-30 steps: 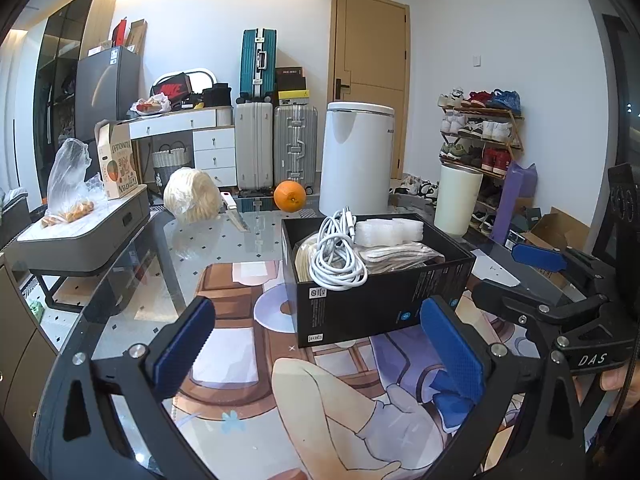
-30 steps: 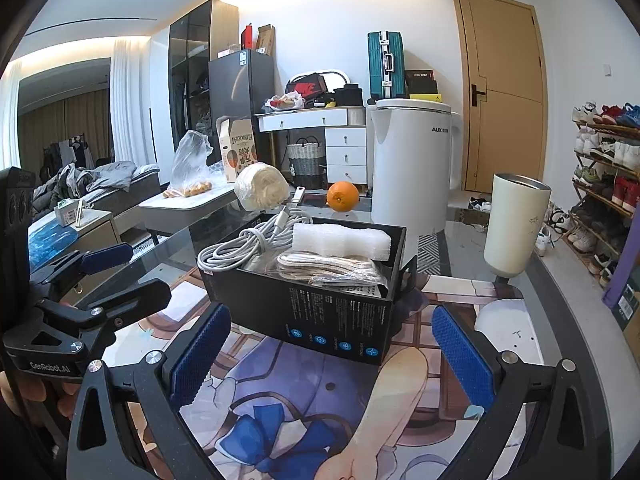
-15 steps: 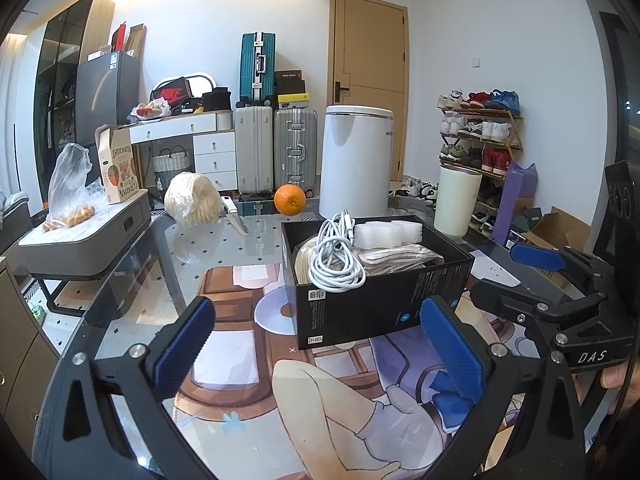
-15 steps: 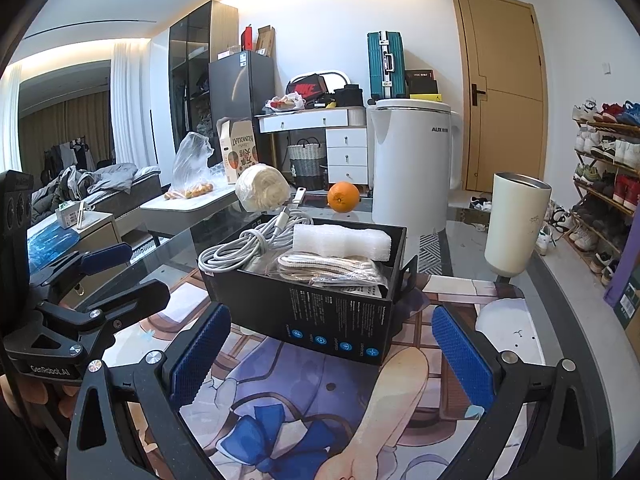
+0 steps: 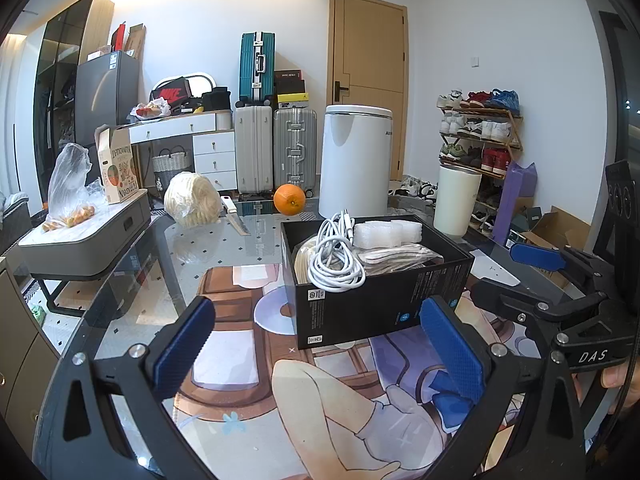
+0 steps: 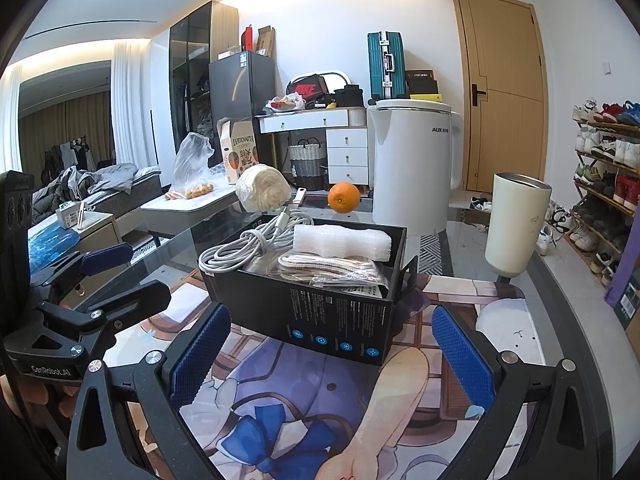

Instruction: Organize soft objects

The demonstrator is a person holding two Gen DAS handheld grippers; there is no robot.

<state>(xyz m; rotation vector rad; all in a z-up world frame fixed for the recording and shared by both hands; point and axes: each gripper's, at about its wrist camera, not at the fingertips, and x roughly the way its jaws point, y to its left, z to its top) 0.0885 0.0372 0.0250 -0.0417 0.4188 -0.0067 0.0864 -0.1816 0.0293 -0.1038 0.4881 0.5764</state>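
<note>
Box beyond both grippers' fingers

- From your left-wrist view, the open black cardboard box sits on the printed table mat at 1 o'clock.
- Inside it, the coiled white cable lies left of the white foam wrap.
- Behind the box, the round orange fruit sits at 12 o'clock.
- The cream cylindrical tumbler stands at 2 o'clock.
</note>
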